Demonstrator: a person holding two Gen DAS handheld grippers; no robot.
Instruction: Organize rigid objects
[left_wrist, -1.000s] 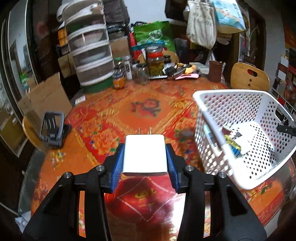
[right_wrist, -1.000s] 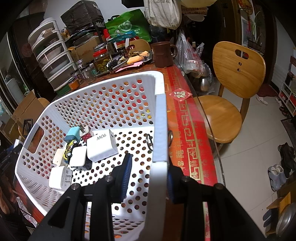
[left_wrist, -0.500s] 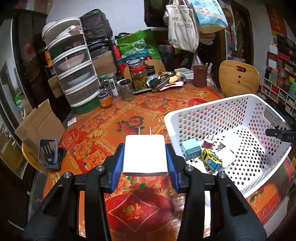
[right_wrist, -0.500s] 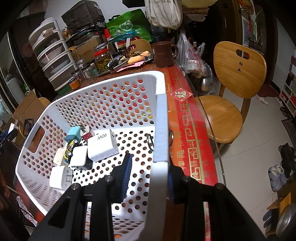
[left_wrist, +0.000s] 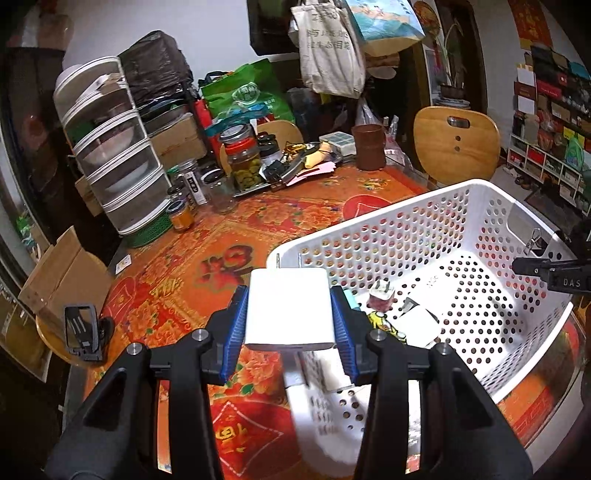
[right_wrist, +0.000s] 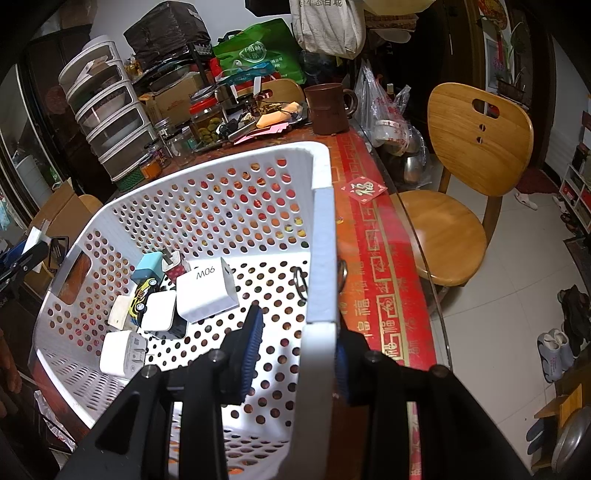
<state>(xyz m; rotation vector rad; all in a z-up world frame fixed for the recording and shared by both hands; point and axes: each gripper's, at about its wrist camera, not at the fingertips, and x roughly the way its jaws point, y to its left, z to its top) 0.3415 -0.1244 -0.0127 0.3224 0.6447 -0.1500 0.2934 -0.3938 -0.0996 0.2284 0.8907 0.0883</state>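
- A black phone stand sits at the far left edge of the desk, on its red and orange floral cloth.
- The left claw is clamped on a white wall charger; its blue pads press both flanks and the two prongs point away, toward the basket's near corner.
- The charger hangs in the air at the left rim of the white perforated basket.
- On the basket floor lie a white "90W" charger block, a light blue adapter, a yellow toy car and two more white chargers, bunched together toward the left wall.
- The right claw is closed on the basket's right wall, one pad inside and one outside.
- A wooden chair stands right of the desk.
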